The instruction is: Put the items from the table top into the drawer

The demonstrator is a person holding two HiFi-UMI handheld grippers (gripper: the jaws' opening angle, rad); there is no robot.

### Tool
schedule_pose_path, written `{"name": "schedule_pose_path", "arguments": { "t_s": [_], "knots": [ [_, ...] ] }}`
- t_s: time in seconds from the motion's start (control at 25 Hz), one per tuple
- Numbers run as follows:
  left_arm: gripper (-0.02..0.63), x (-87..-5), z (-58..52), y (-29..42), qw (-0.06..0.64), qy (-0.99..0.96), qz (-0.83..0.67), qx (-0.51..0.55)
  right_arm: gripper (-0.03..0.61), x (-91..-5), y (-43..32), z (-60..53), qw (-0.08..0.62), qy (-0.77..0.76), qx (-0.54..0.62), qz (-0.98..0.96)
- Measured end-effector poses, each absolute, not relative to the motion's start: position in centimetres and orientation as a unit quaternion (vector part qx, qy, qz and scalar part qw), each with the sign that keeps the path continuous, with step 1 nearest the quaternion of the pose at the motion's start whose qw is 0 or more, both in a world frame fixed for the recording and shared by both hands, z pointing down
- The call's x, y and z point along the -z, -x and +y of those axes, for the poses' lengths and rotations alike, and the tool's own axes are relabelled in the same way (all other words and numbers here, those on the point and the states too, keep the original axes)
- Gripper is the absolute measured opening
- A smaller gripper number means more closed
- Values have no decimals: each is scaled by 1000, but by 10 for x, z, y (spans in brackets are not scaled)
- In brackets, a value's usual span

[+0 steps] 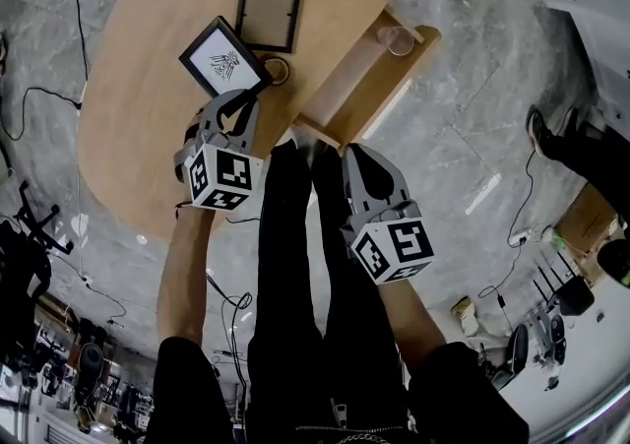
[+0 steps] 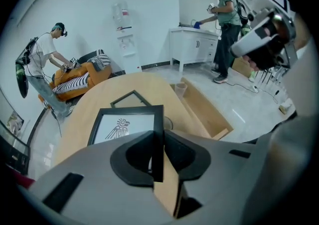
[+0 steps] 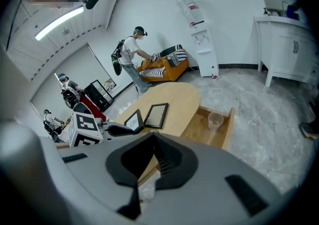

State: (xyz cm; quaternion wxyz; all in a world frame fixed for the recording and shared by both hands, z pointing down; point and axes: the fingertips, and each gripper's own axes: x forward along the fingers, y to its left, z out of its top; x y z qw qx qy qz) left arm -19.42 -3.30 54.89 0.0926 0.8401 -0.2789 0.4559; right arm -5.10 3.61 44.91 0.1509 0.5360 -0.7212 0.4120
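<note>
Gripped bird-print frame (image 1: 222, 57) in left tongs (image 1: 239, 102), tilted above the desk (image 1: 148, 88), held right tongs (image 1: 360, 157) clenched and empty near open drawer (image 1: 345, 88), second frame (image 1: 269, 13) flat on desk, cup (image 1: 400, 39) inside drawer

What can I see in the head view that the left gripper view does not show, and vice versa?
Only the head view: the person's legs and the marker cube on the left gripper. Only the left gripper view: an orange sofa and a water dispenser. Both: the picture frame held by that gripper, the empty frame, the cup in the drawer.
</note>
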Motion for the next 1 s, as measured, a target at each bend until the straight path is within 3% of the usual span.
{"name": "schedule_pose_path", "arguments": {
  "t_s": [1.0],
  "knots": [
    [77,-536,33,9,56,-895,-126,-424,12,-438,-60,78,103,-640,-411,-641]
  ]
}}
